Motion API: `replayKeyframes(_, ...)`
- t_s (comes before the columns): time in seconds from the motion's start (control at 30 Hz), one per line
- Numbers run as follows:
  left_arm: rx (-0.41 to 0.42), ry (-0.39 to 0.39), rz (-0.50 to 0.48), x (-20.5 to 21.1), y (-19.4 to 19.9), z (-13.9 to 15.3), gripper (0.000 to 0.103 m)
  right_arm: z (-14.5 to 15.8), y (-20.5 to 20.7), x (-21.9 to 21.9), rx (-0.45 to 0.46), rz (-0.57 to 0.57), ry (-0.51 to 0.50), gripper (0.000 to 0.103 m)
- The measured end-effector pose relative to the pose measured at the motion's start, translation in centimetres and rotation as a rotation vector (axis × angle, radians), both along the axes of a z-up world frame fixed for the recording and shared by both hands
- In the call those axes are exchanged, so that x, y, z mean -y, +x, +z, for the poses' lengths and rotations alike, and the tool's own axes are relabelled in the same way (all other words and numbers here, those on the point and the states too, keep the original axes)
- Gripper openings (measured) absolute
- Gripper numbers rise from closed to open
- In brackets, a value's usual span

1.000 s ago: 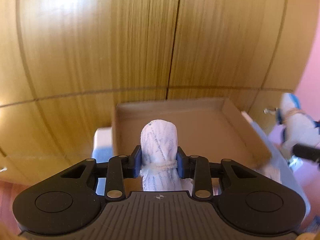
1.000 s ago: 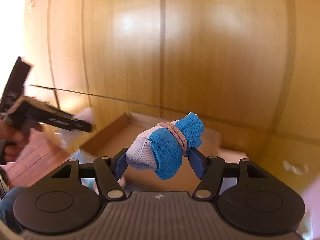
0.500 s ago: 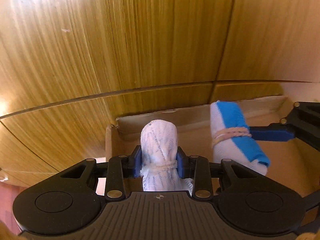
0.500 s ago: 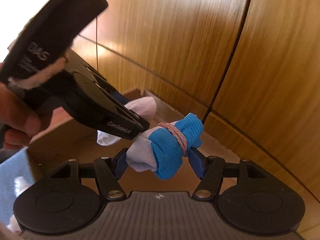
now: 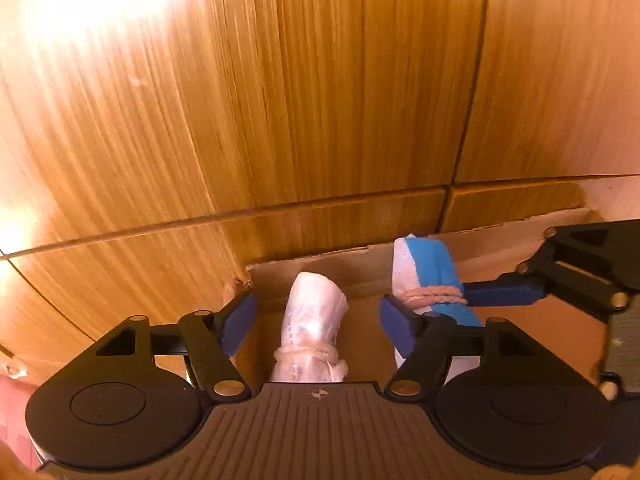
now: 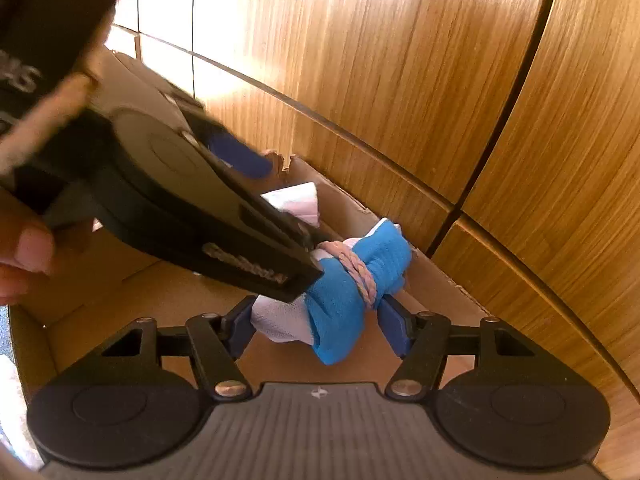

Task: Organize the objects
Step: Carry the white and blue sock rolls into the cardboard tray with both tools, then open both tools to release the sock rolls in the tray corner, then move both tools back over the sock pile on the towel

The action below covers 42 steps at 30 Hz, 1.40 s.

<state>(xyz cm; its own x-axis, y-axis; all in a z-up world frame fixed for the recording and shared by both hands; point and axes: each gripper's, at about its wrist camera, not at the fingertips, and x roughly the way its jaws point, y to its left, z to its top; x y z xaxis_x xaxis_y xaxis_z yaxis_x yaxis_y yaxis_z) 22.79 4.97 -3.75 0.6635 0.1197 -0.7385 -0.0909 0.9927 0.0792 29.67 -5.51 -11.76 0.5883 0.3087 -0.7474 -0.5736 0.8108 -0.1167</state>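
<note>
Your left gripper (image 5: 318, 322) is spread wide, the white sock roll (image 5: 314, 330) loose between its fingers at lower center. Your right gripper (image 6: 320, 326) is clamped on the blue-and-white sock roll (image 6: 344, 300) over the cardboard box (image 6: 160, 300).

I am seeing the white sock roll (image 5: 314, 320) showing faint blue-grey flecks, bound by a pale cream band (image 5: 310, 354). The second sock roll (image 6: 352, 292) is showing bright blue over white, and a pinkish twisted band (image 6: 360, 268) is circling it. The left claw (image 5: 316, 320) is wearing dark blue pads on black links, with a ribbed grey body behind; the right claw (image 6: 320, 328) is carrying the same blue, black and grey. The cardboard box (image 6: 160, 300) is showing plain brown. The panelling (image 5: 320, 100) behind is glowing golden-orange with fine vertical wood grain and dark seams.
</note>
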Motion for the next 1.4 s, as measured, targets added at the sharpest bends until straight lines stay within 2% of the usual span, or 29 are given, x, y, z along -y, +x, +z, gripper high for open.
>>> replayKeyframes(0.07, 0.018, -0.024, 0.008, 0.1, -0.7, 0.5, 0.078, -0.1, 0.1, -0.4, 0.001, -0.002, 0.003, 0.061)
replayKeyframes(0.13, 0.038, -0.047, 0.031, 0.0, -1.4, 1.1, 0.089, -0.1, 0.0, -0.4, 0.002, -0.001, 0.018, 0.061)
replayKeyframes(0.27, 0.078, -0.093, 0.051, -0.5, -2.6, 2.5, 0.090, 0.2, 0.8, -2.8, -0.005, 0.023, -0.003, 0.062)
replayKeyframes(0.4, 0.080, -0.118, 0.059, -2.2, -2.6, 3.3, 0.090, 1.4, -0.5, -2.7, 0.009, -0.041, 0.009, 0.065)
replayKeyframes(0.5, 0.110, -0.164, 0.079, -3.8, -5.0, 5.1, 0.090, 3.7, -3.6, -1.8, 0.073, -0.128, 0.027, 0.072)
replayKeyframes(0.53, 0.123, -0.182, 0.081, -5.9, -6.9, 6.6, 0.090, 4.6, -5.0, -1.3, 0.084, -0.156, 0.061, 0.073)
replayKeyframes(0.57, 0.142, -0.194, 0.081, -5.9, -7.9, 7.4, 0.090, 5.5, -6.6, -0.8, 0.095, -0.174, 0.091, 0.076)
replayKeyframes(0.7, 0.209, -0.171, 0.084, -5.0, -10.9, 9.6, 0.097, 8.3, -14.1, 0.5, 0.184, -0.248, 0.163, 0.086)
replayKeyframes(0.83, 0.230, -0.150, 0.051, -3.7, -14.7, 11.2, 0.097, 10.3, -19.2, -0.6, 0.246, -0.349, 0.210, 0.086)
replayKeyframes(0.87, 0.233, -0.143, 0.036, -2.9, -15.5, 11.2, 0.098, 10.6, -21.8, -0.4, 0.271, -0.381, 0.238, 0.090)
replayKeyframes(0.9, 0.231, -0.134, 0.010, -2.1, -16.4, 11.1, 0.098, 11.1, -21.3, -0.8, 0.270, -0.399, 0.267, 0.092)
replayKeyframes(0.93, 0.223, -0.122, -0.013, -1.2, -17.4, 11.1, 0.098, 11.0, -23.0, -0.3, 0.271, -0.416, 0.303, 0.092)
replayKeyframes(0.97, 0.222, -0.104, -0.031, -0.4, -18.9, 11.2, 0.099, 11.2, -22.9, 0.1, 0.275, -0.432, 0.324, 0.093)
replayKeyframes(1.1, 0.207, -0.054, -0.086, 3.0, -23.8, 10.3, 0.100, 9.7, -28.5, -0.7, 0.270, -0.488, 0.344, 0.095)
replayKeyframes(1.2, 0.192, -0.030, -0.103, 5.1, -27.0, 8.7, 0.101, 8.4, -31.7, -0.9, 0.265, -0.513, 0.305, 0.095)
replayKeyframes(1.23, 0.179, -0.028, -0.113, 5.6, -27.7, 7.9, 0.101, 8.9, -33.7, -0.7, 0.272, -0.514, 0.292, 0.095)
replayKeyframes(1.37, 0.135, -0.013, -0.136, 7.7, -29.8, 5.3, 0.101, 7.6, -36.0, -0.6, 0.279, -0.536, 0.283, 0.095)
replayKeyframes(1.4, 0.129, -0.005, -0.136, 8.1, -30.5, 4.8, 0.101, 8.0, -37.3, -0.2, 0.285, -0.548, 0.273, 0.095)
